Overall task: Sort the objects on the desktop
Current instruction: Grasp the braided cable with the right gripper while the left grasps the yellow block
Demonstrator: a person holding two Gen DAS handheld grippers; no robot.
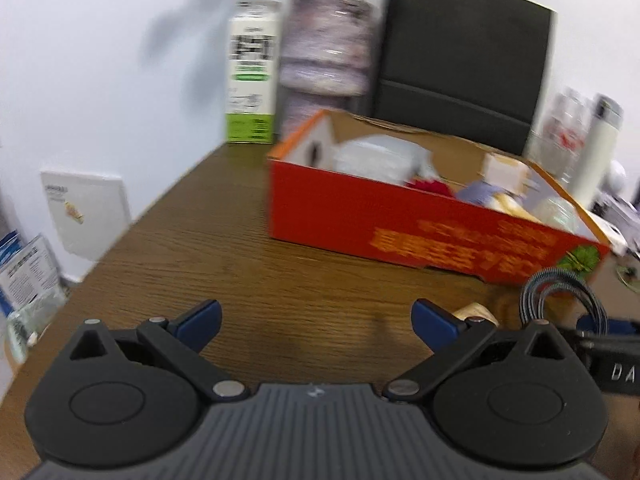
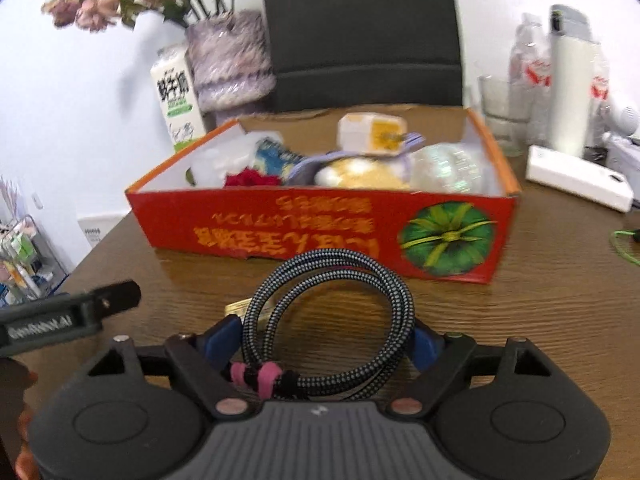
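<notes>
A coiled grey braided cable [image 2: 332,304] with pink ties sits between the blue pads [image 2: 226,338] of my right gripper [image 2: 328,338], which is shut on it; the coil stands up in front of the red cardboard box [image 2: 320,236]. In the left wrist view the same cable [image 1: 560,292] shows at the right edge, above the right gripper's body [image 1: 612,354]. My left gripper [image 1: 316,312] hangs open over bare wooden table [image 1: 240,248], nothing between its fingers. The red box [image 1: 400,228] holds several items, among them a yellow-white pack [image 2: 372,132] and a red object [image 2: 250,179].
Behind the box stand a milk carton [image 2: 180,100], a vase of dried flowers [image 2: 230,64] and a black chair back [image 2: 360,32]. To the right are a glass [image 2: 500,108], bottles [image 2: 568,80] and a flat white box [image 2: 576,178]. A small tan object [image 1: 476,313] lies beneath the cable.
</notes>
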